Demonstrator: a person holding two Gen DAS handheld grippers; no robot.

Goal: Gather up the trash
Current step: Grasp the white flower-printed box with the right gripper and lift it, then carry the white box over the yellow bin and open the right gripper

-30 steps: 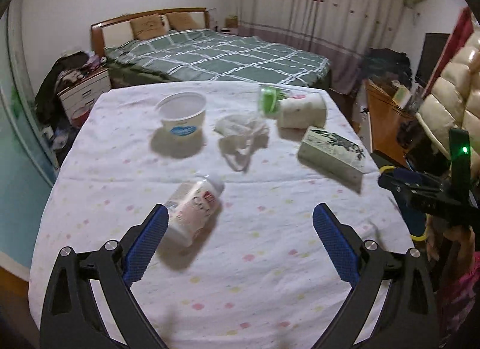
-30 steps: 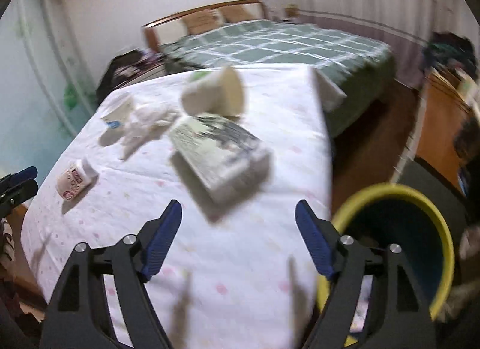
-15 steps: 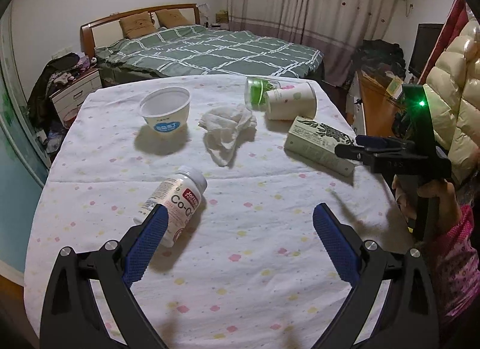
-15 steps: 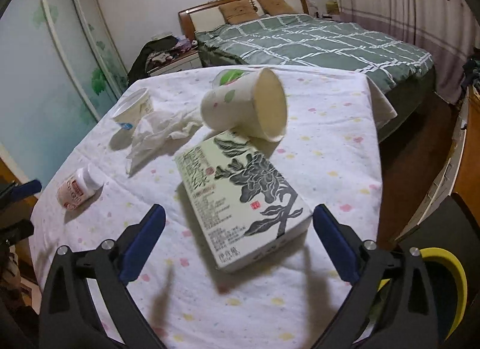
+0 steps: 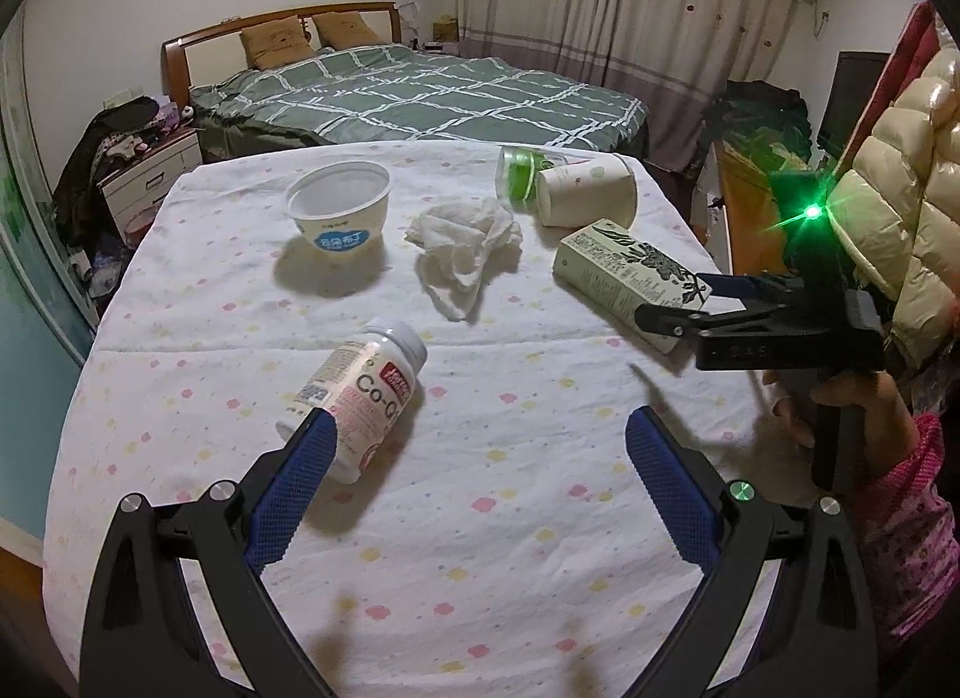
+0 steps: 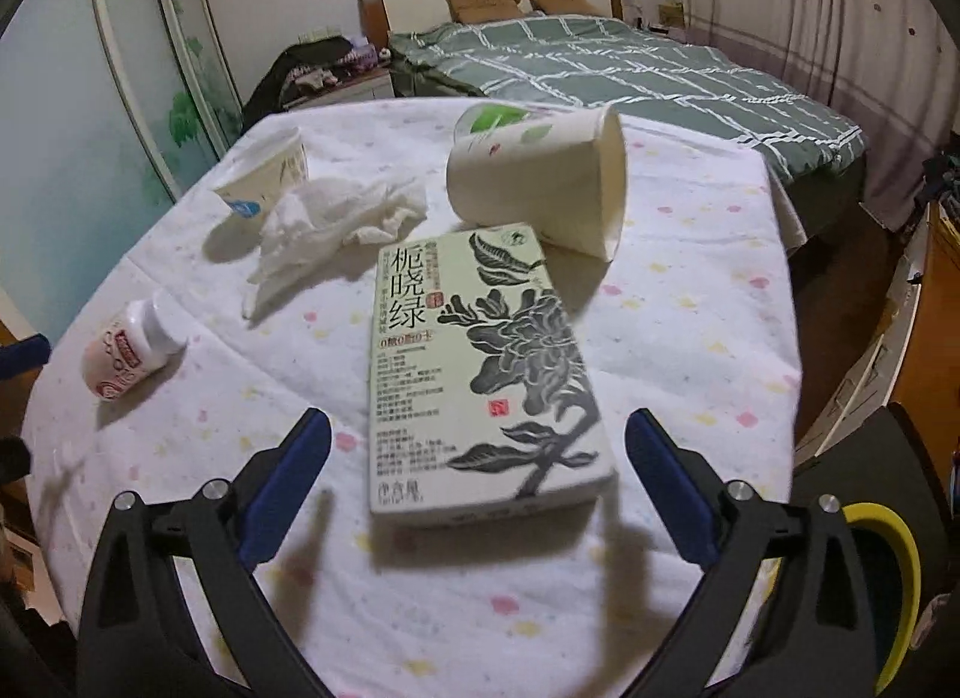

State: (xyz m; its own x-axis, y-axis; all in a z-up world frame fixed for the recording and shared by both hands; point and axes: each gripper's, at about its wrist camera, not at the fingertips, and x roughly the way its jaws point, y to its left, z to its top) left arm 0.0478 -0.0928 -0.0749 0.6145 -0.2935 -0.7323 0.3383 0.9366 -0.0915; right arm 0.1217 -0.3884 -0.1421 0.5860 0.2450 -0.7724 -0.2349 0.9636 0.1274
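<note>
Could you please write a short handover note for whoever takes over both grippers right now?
Left gripper: open, empty, its left finger just in front of the pill bottle, which lies on its side.
Right gripper: open, empty, lined up on the near end of the green tea box, not gripping it.
On the table: a white bowl, upright; a crumpled tissue; a paper cup on its side with a green-lidded jar behind it.
The yellow-rimmed bin is by the table's right edge.
Done: nothing appears collected yet.
Left: every item, probably the box first.
</note>
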